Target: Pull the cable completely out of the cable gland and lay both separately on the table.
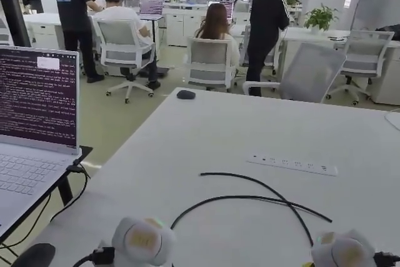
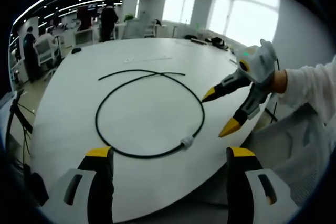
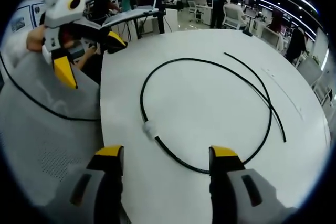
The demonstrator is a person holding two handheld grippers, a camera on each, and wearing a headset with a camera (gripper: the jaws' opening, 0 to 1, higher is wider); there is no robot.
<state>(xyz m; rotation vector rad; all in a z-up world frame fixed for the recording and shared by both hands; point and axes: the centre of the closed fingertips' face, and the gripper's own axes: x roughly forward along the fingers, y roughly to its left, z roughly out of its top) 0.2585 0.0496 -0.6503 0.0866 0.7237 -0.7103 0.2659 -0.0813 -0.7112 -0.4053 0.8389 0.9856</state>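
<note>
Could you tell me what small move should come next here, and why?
Probably ease the left gripper forward and down onto the white cable gland. Both grippers are open and hold nothing, the gland sits on the black cable just ahead of its jaws, and the right gripper hovers nearby, free to take the cable.

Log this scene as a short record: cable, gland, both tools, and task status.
cable: black, looped on the white table
cable gland: white, threaded on the cable, near the table edge
left tool: open, holding nothing
right tool: open, holding nothing
status: cable not yet pulled out of the gland
</note>
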